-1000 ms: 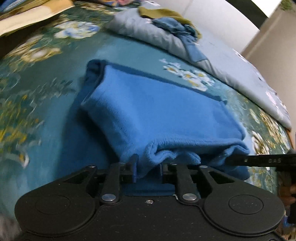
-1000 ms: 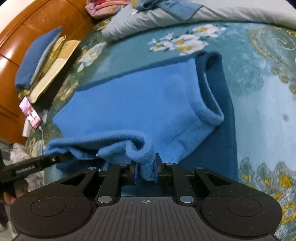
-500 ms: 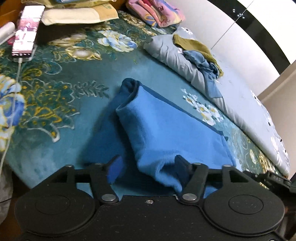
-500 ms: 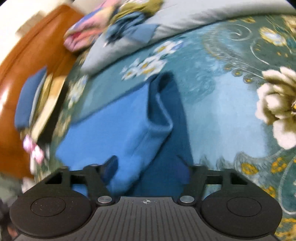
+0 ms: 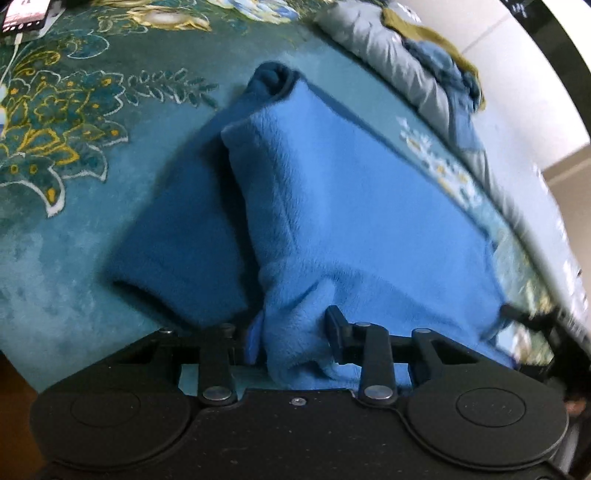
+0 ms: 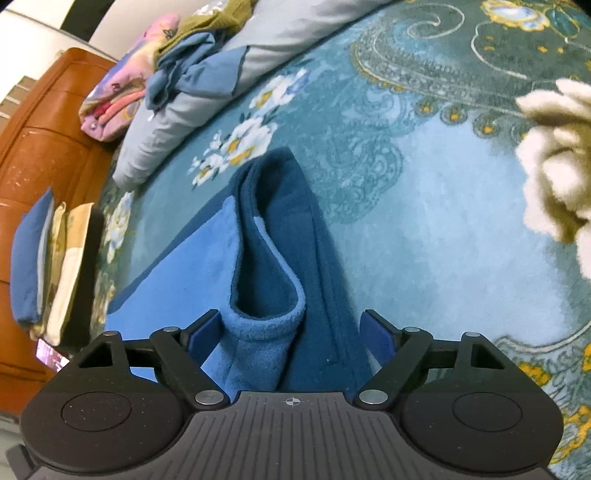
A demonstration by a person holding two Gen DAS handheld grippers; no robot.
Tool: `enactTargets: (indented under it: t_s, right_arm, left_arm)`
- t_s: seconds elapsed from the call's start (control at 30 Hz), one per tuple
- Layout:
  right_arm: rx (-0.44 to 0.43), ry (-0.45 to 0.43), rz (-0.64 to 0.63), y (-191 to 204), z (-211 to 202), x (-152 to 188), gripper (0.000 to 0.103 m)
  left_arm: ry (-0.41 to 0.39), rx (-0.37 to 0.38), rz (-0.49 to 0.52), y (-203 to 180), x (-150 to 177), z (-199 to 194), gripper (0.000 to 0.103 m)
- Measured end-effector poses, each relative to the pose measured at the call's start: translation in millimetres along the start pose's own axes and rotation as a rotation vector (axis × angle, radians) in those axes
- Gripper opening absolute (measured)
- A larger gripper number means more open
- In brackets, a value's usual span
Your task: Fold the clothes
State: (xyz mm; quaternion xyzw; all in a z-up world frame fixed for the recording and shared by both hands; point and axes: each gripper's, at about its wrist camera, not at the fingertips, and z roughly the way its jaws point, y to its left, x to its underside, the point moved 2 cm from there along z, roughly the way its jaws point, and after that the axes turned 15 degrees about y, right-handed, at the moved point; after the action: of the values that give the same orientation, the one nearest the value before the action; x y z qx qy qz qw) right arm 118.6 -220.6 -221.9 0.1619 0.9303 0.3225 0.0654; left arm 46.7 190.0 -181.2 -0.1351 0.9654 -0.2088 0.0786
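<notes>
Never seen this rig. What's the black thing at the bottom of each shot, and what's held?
No robot: a person holds two-finger tongs in each hand, each carrying a fisheye camera looking along its fingers. The black shape is that tool. Left view: the left tongs have just been closing and pinch a fold of the blue fleece garment, lying on a teal floral bedspread. Right view: the right tongs have just been opening; the garment's edge sits between them, unpinched. A grey quilt lies behind.
</notes>
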Motion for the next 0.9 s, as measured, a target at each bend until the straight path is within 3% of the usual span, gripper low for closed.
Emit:
enactTargets:
  t_s: [0.17,0.3,0.43,0.53,0.6,0.7,0.9]
  right_arm:
    - [0.005,0.010,0.009,-1.3,7.0,-2.8,0.082]
    - [-0.005,0.031,0.013,-1.9,14.1,-5.1,0.083]
    - [-0.015,0.036,-0.007,1.5,20.4,-7.0,0.083]
    - [-0.029,0.047,0.003,4.1,22.9,-9.7,0.059]
    - [-0.027,0.060,-0.008,6.3,22.9,-10.9,0.034]
    - [-0.038,0.056,-0.016,8.5,18.2,-10.1,0.026]
    - [-0.070,0.001,-0.007,1.8,-8.2,-8.3,0.022]
  left_arm:
    - [-0.069,0.016,0.031,-5.8,-1.3,-34.2,0.035]
    - [-0.161,-0.005,0.144,-26.6,-7.5,-70.5,0.045]
    - [-0.156,0.021,0.235,-55.3,-25.6,-57.4,0.046]
    - [-0.122,0.026,0.259,-69.3,-37.8,-29.0,0.046]
    - [-0.106,0.020,0.262,-76.3,-42.5,-13.3,0.046]
    - [-0.088,0.009,0.277,-87.5,-45.3,0.9,0.046]
    - [-0.103,0.000,0.318,-107.8,-43.8,2.3,0.046]
